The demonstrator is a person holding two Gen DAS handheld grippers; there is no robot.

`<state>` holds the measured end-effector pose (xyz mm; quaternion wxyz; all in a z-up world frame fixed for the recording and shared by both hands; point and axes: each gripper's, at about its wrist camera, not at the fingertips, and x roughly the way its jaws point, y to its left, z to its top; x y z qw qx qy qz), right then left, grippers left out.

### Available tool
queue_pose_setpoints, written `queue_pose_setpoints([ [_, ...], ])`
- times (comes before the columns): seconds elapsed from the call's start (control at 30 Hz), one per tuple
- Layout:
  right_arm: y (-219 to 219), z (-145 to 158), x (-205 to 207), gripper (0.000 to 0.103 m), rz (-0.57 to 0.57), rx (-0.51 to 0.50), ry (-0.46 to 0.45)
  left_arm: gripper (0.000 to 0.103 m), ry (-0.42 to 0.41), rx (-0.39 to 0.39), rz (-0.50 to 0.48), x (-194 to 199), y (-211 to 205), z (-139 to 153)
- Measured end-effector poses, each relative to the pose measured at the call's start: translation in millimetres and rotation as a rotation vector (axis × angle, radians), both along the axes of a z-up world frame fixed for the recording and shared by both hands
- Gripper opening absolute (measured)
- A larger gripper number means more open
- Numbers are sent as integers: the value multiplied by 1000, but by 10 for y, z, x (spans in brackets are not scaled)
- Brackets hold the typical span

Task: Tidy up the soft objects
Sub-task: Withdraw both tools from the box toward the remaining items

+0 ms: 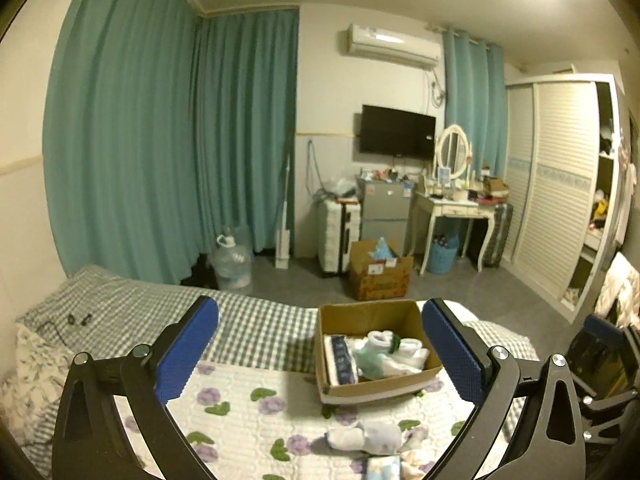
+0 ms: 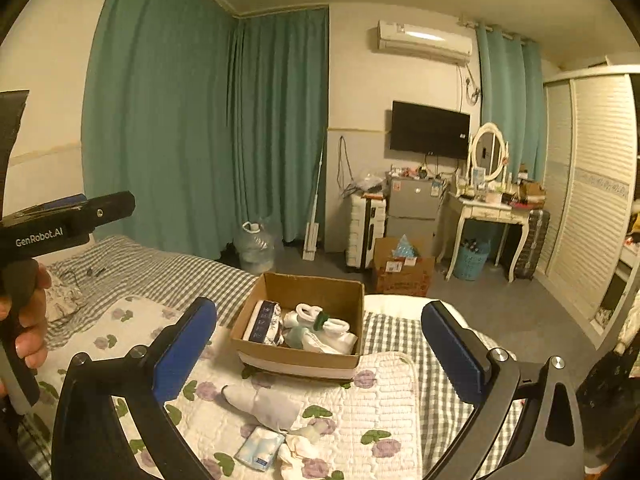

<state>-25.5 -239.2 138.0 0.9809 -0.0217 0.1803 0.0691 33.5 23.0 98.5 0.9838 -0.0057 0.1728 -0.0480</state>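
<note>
Cardboard box (image 2: 300, 320) upright, opening up, socks (image 2: 324, 322) inside.

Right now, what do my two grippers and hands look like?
The left gripper and right gripper each have black angular arms, silver pivot bolts and textured blue finger pads. The left gripper's body reads GenRobot.AI in white. The bare left hand shows no sleeve.

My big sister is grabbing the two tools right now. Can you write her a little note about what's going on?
Left tool: open, holding nothing. Right tool: open, holding nothing.
The open brown cardboard box sits on the bed's floral quilt. Already inside it: rolled white socks and a white-and-navy tissue pack.
On the quilt in front of the box: a pale grey sock bundle, a light-blue tissue packet and small white cloth pieces.
</note>
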Motion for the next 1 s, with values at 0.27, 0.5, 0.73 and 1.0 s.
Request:
queue_pose_setpoints([
  [0.27,-207,-226,-195,103,-19,82,49,103,18,-1,-21,-74,-42,-181],
  [0.5,-298,-686,-149,103,-35,57,125,103,45,-5,-68,-59,-78,-485],
  [0.73,-275,-1045,41,103,-33,30,179,103,127,38,-97,101,-187,-956],
  [1.0,-50,-1609,317,103,-36,-68,304,103,229,72,-109,258,-221,-1468],
])
